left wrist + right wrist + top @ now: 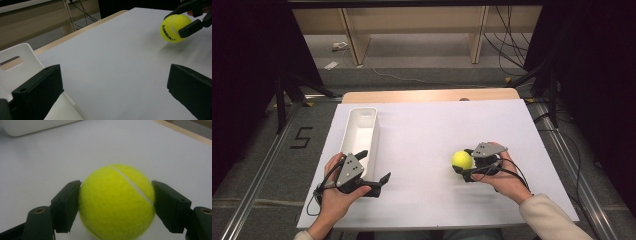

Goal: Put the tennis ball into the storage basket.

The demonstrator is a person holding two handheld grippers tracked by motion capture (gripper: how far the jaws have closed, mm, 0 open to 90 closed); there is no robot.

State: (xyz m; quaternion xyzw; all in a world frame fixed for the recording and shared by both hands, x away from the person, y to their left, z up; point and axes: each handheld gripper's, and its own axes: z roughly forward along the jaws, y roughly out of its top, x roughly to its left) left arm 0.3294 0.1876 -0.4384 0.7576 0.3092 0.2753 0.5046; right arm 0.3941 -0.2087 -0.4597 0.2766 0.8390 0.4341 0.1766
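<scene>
While the left gripper (373, 168) sat wide open and empty, the right gripper (116, 205) clamped the tennis ball (117, 201), likely needing a lift toward the white bin (353, 131) at ten o'clock.

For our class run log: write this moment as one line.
right gripper: shut on tennis ball | left gripper: open, beside white bin | ball: right half of table
</scene>
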